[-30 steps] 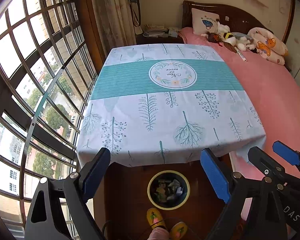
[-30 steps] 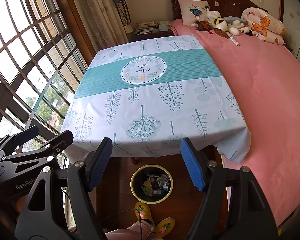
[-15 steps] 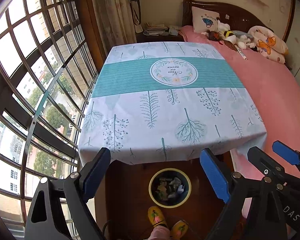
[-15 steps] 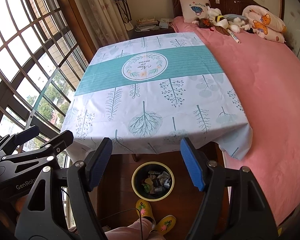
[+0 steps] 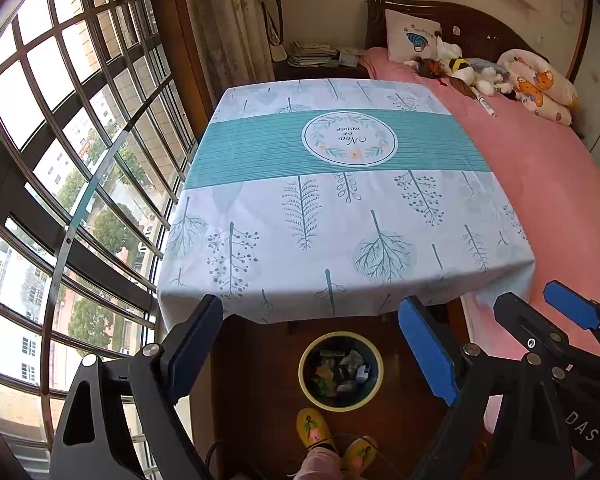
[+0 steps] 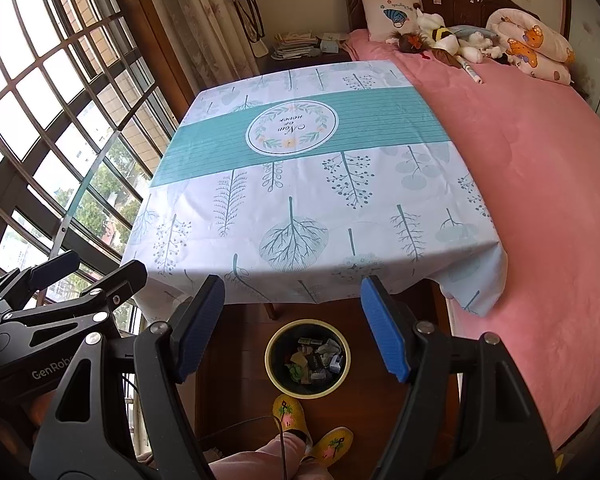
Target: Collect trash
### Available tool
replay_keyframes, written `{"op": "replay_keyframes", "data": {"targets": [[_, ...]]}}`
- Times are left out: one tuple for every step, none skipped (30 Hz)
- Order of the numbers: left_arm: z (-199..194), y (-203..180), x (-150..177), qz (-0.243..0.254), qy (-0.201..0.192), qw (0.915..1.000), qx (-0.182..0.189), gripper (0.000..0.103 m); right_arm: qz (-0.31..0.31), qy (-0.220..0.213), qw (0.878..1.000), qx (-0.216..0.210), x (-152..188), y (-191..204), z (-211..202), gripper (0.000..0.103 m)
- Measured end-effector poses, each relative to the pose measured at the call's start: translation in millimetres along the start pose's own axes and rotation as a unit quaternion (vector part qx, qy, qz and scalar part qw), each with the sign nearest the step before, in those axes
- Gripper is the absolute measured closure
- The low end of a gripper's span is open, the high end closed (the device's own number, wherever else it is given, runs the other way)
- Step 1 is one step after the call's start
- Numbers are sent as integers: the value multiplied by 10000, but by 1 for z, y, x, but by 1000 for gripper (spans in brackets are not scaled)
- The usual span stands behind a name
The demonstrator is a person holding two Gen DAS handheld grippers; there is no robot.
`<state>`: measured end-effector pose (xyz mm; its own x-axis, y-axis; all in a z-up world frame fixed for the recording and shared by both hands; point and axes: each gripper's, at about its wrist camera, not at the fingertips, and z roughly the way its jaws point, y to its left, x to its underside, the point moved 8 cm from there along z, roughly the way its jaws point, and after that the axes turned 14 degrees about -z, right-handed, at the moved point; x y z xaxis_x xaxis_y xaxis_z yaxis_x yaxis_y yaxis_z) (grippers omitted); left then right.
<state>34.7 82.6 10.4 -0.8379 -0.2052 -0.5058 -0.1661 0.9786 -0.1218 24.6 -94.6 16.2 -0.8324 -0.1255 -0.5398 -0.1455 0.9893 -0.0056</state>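
Both claws, the left gripper (image 5: 312,344) and right gripper (image 6: 292,322), hang released and empty above a round yellow-rimmed dark bin (image 5: 341,372) on the wooden floor. Crumpled paper and wrapper trash (image 6: 314,360) already fills it. No litter shows on the leaf-printed white and teal tablecloth (image 5: 340,200), so collecting looks essentially finished.

**Small view drift, nothing handled**

Both wrist views slid slightly: the tablecloth-covered bench (image 5: 340,200) and the trash bin (image 5: 341,370) sit a touch lower in frame than a second ago. In the right view the bin (image 6: 308,356) drifted slightly right and down. The change is very small.
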Motion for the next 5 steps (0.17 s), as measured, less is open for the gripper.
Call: {"op": "replay_keyframes", "data": {"targets": [[0, 1, 1, 1, 4, 10000, 1, 12, -1, 0, 10000, 1, -1, 0, 0, 35], [0, 0, 1, 3, 12, 10000, -1, 12, 0, 3, 10000, 0, -1, 0, 0, 35], [-1, 2, 3, 3, 17, 10000, -4, 12, 6, 3, 10000, 3, -2, -1, 0, 35], [-2, 3, 5, 4, 21, 10000, -13, 12, 9, 8, 10000, -3, -1, -1, 0, 35], [0, -2, 2, 8, 27, 10000, -20, 12, 11, 13, 10000, -6, 1, 0, 0, 35]]}}
